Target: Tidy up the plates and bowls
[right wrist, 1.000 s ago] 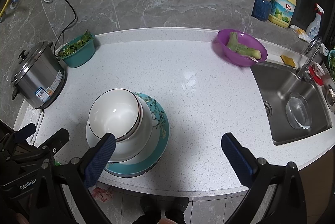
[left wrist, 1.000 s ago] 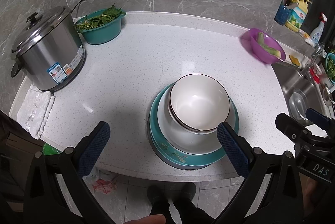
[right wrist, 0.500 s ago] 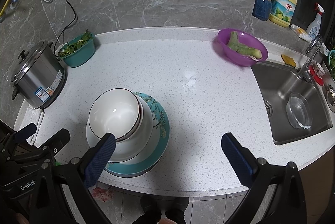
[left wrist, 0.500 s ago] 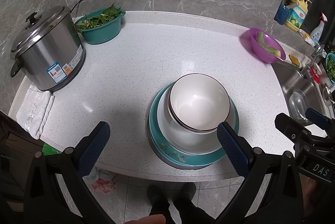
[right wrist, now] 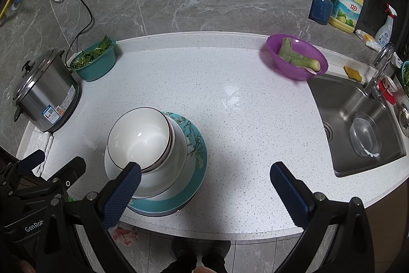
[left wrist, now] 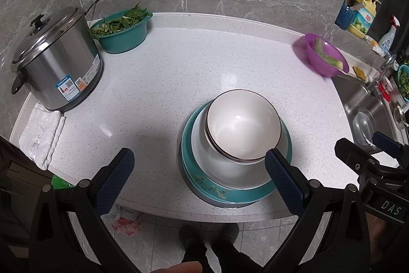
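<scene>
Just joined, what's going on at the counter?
A person holds two grippers over the counter, both open and holding nothing. The dishes are stacked near the front edge: a white bowl nested in a bigger bowl, on a teal plate. Neither the left gripper nor the right gripper touches the stack.

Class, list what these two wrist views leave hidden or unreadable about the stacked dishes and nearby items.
1. How many plates lie under the teal floral plate: both views, covered by it and the white bowls.
2. Rice cooker label text: both views, too small.
3. Contents of the green basket by the faucet: left wrist view, cut by the edge.
</scene>
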`<state>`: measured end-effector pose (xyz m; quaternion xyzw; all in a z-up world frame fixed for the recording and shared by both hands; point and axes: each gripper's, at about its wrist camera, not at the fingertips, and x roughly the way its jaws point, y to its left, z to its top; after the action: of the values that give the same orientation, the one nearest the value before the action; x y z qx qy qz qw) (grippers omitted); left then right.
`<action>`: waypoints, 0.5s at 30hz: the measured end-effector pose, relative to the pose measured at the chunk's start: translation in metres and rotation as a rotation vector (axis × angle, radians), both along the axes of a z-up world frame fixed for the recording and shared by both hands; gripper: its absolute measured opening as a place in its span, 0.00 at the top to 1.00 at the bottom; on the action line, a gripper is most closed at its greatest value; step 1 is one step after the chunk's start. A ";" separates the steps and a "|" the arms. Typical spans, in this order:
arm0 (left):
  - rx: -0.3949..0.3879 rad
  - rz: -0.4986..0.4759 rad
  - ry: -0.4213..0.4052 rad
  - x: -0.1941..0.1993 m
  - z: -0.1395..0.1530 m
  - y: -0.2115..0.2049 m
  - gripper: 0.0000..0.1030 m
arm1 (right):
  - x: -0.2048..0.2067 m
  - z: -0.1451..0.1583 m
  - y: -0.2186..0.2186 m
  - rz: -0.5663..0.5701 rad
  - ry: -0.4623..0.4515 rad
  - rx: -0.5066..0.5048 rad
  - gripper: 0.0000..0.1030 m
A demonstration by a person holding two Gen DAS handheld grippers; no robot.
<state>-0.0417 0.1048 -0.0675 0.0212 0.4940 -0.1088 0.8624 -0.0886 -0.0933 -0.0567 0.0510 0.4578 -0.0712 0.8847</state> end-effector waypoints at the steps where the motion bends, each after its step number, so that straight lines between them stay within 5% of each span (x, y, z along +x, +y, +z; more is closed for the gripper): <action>1: 0.000 0.000 0.000 0.000 0.000 0.000 0.00 | 0.000 0.000 0.000 0.000 0.000 0.000 0.00; 15: -0.003 0.003 0.004 0.001 -0.005 -0.002 0.00 | 0.002 -0.001 0.000 0.002 0.003 0.001 0.00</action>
<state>-0.0403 0.1024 -0.0725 0.0191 0.4957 -0.1083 0.8615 -0.0864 -0.0932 -0.0575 0.0508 0.4591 -0.0703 0.8841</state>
